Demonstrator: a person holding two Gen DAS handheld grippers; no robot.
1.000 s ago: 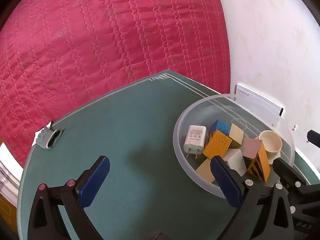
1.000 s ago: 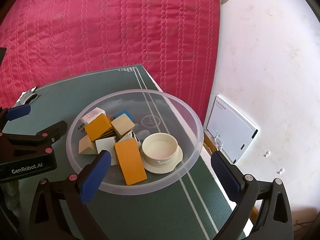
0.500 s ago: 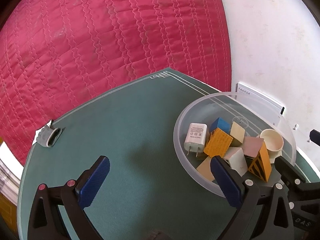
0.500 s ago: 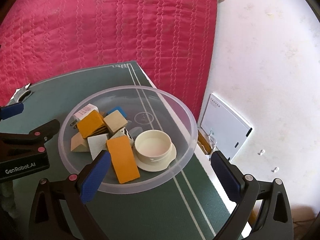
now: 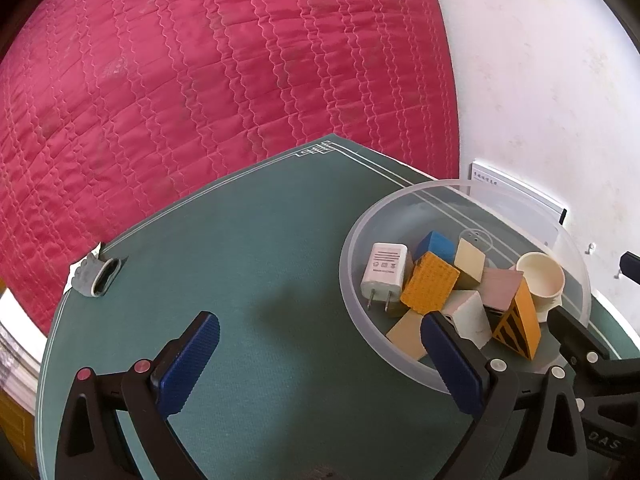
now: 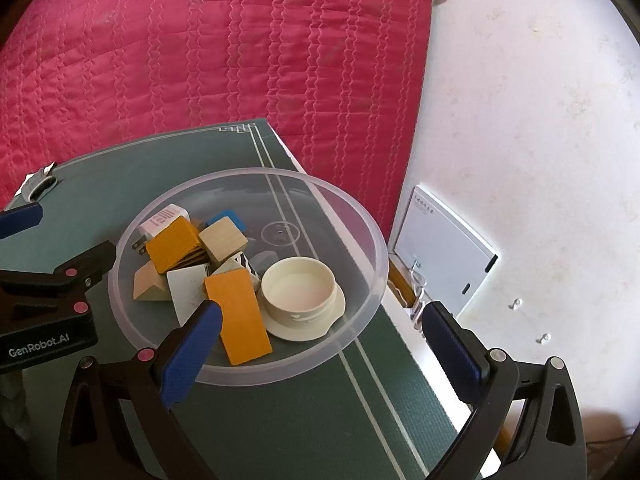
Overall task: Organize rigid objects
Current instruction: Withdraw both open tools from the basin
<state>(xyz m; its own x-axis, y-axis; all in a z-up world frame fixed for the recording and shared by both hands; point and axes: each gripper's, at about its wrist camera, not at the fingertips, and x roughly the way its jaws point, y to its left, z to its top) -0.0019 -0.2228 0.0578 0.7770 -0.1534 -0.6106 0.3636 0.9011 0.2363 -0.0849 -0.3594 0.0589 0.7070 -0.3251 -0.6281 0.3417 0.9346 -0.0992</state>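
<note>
Bench (image 5: 248, 264) was a green mat with pale border lines, backed by a red quilted bed (image 5: 200, 80) and a white floor on the right. The clear plastic bowl (image 6: 372, 248) sat at the bench's right edge and held every loose piece, so the sort looked either finished or not yet begun; the frames alone didn't settle which. Left gripper (image 5: 320, 364) hovered over bare mat just beside the bowl, fingers spread wide, nothing held. Right gripper (image 6: 320, 344) hung at the bowl's near rim, fingers likewise released and empty, left finger (image 6: 192, 344) overlapping the rim in view. If unpacking was next, the move called for a top-down reach onto one exposed piece, without nudging the light bowl off the edge. Contents: cream round cup (image 6: 300, 292) on the right, sitting apart from the heap; orange flat block (image 6: 240, 316) tilted toward the near rim; white charger plug (image 5: 386, 272) at the left, prongs toward the camera; orange studded block (image 5: 430, 286), tan cube (image 6: 222, 238) and blue block (image 5: 438, 242) jumbled together, touching. A small grey clip-like item (image 5: 100, 278) lay at the bench's far left edge.
</note>
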